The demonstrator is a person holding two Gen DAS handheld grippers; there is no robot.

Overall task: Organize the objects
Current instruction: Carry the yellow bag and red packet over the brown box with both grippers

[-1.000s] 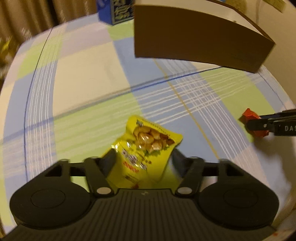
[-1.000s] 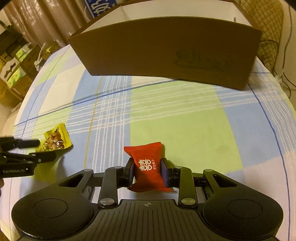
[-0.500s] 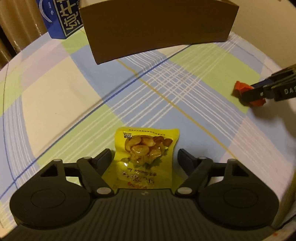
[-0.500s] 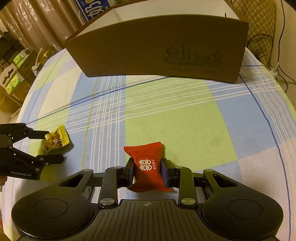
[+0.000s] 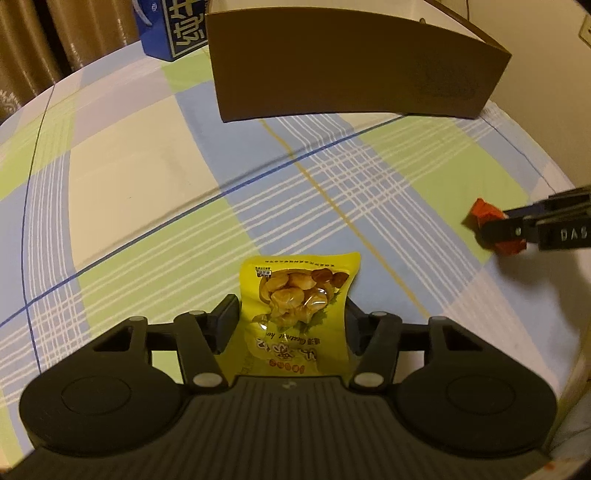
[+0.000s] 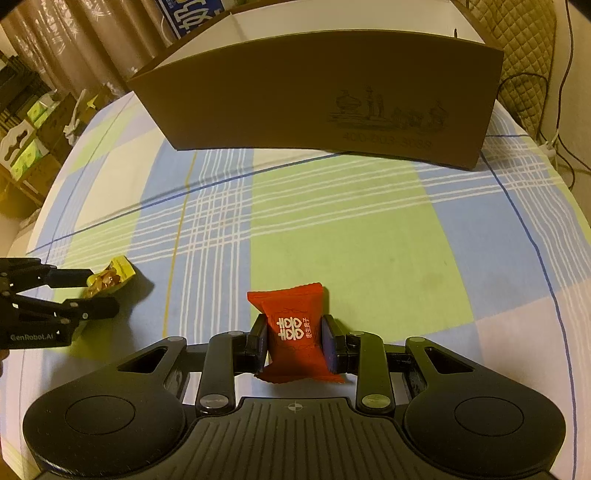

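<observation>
A yellow snack packet [image 5: 295,291] of nuts sits between the fingers of my left gripper [image 5: 291,319], which press against both of its sides. Seen from the right wrist view, that left gripper [image 6: 101,291] holds the yellow packet [image 6: 116,271] low over the cloth at the far left. My right gripper [image 6: 294,334] is shut on a red candy packet [image 6: 291,306] with white characters. In the left wrist view the right gripper [image 5: 496,230] shows at the right edge with the red packet [image 5: 484,213]. An open brown cardboard box [image 6: 325,96] stands at the back of the table.
The round table wears a blue, green and cream checked cloth [image 6: 351,236]. The same box [image 5: 351,66] fills the far side, with a blue bag [image 5: 173,29] behind its left corner. Curtains and stacked cartons [image 6: 26,147] lie beyond the left table edge. Cables hang at the right.
My left gripper's fingers have come in from wide apart onto the sides of the yellow packet. The right gripper keeps its hold on the red packet and has edged closer to the box.
</observation>
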